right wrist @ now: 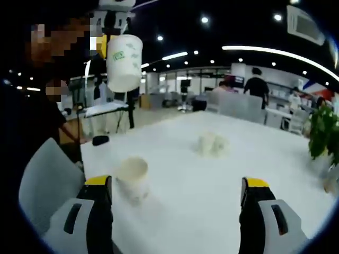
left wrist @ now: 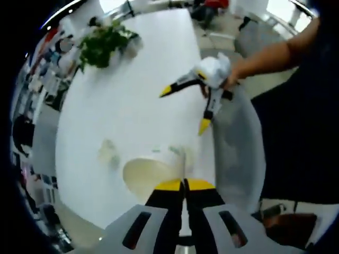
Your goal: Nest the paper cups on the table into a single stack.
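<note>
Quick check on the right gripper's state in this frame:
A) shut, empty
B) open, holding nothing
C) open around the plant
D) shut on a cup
B: the right gripper has its jaws spread wide with only bare table between them; the nearest paper cup stands upright beside its one jaw, ungripped.

Left gripper [left wrist: 185, 185] rises from six o'clock in the left gripper view, its yellow-tipped jaws pressed together on the rim of a paper cup [left wrist: 151, 177], gripping it tight. Up at two o'clock in that same view, the right gripper [left wrist: 185, 108] hangs in the air, held by the person's hand [left wrist: 235, 74], the forearm [left wrist: 278, 50] reaching in from the two o'clock edge; its jaws splay wide apart. In the right gripper view those jaws stand far apart at seven and five o'clock, nothing between them, while the left gripper appears at eleven o'clock, lifted high with the cup hanging below it.
</note>
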The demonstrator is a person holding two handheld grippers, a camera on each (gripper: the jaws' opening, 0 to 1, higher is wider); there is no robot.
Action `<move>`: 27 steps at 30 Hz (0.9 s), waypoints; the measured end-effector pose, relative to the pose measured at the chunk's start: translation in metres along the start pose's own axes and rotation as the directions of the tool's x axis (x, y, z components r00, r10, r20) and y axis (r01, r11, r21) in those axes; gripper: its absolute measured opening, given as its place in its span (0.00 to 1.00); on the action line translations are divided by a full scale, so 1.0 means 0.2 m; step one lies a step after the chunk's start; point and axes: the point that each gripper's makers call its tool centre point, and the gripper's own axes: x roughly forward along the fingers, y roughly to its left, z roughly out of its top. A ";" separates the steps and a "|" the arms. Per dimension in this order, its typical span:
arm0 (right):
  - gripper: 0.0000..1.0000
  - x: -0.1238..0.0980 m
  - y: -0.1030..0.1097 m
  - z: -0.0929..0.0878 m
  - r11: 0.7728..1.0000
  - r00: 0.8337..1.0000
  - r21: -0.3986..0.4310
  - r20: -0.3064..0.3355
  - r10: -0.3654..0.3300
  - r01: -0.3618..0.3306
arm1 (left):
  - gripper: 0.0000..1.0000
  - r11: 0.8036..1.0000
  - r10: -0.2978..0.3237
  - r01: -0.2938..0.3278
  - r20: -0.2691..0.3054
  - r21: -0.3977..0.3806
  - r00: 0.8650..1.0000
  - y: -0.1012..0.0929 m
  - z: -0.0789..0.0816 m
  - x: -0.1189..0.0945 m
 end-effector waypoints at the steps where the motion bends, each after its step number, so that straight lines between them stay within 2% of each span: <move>1: 1.00 0.00 0.02 -0.01 1.000 1.000 -0.008 0.006 -0.006 0.006 | 0.00 1.000 -0.006 0.006 -0.037 0.011 0.999 0.00 0.00 0.00; 3: 1.00 0.00 0.05 -0.03 1.000 1.000 -0.005 0.014 -0.028 0.028 | 0.00 0.999 0.010 -0.006 -0.085 0.051 0.996 0.02 -0.01 0.01; 4: 1.00 0.00 0.07 -0.04 0.999 1.000 -0.030 -0.001 -0.014 0.014 | 0.00 0.998 0.010 -0.004 -0.106 0.055 0.994 0.02 -0.01 0.02; 5: 1.00 -0.01 0.07 -0.05 0.995 0.999 -0.098 -0.032 -0.010 0.007 | 0.00 0.998 0.011 -0.004 -0.112 0.061 0.994 0.02 -0.01 0.03; 6: 1.00 0.00 0.04 0.02 0.993 0.999 -0.111 0.029 -0.043 0.046 | 0.00 0.998 0.007 0.001 -0.123 0.064 0.992 0.01 0.00 0.05; 7: 1.00 0.00 0.06 0.04 0.995 0.999 -0.097 0.044 -0.031 0.035 | 0.00 0.998 0.005 0.003 -0.126 0.066 0.992 0.01 0.01 0.06; 10: 1.00 -0.02 0.04 0.02 0.995 0.998 -0.091 0.040 -0.041 0.044 | 0.00 0.997 -0.014 0.025 -0.153 0.069 0.988 -0.02 0.01 0.10; 14: 1.00 -0.04 0.00 0.06 0.993 0.994 -0.082 0.079 -0.077 0.084 | 0.00 0.999 -0.014 0.022 -0.159 0.045 0.987 -0.02 0.02 0.14; 15: 1.00 -0.05 -0.01 0.06 0.993 0.993 -0.080 0.080 -0.082 0.089 | 0.00 0.998 -0.011 0.022 -0.171 0.065 0.985 -0.02 0.01 0.15; 19: 1.00 -0.04 0.01 0.05 0.996 0.995 -0.063 0.071 -0.065 0.070 | 0.00 0.998 -0.006 0.017 -0.182 0.056 0.983 -0.01 0.00 0.17; 22: 1.00 -0.04 0.02 0.05 0.995 0.996 -0.081 0.074 -0.056 0.062 | 0.00 0.999 -0.011 0.019 -0.178 0.044 0.984 -0.01 0.00 0.19; 27: 1.00 -0.03 0.04 0.04 0.994 0.997 -0.094 0.069 -0.041 0.048 | 0.00 0.998 -0.035 0.044 -0.184 0.046 0.982 -0.04 -0.03 0.29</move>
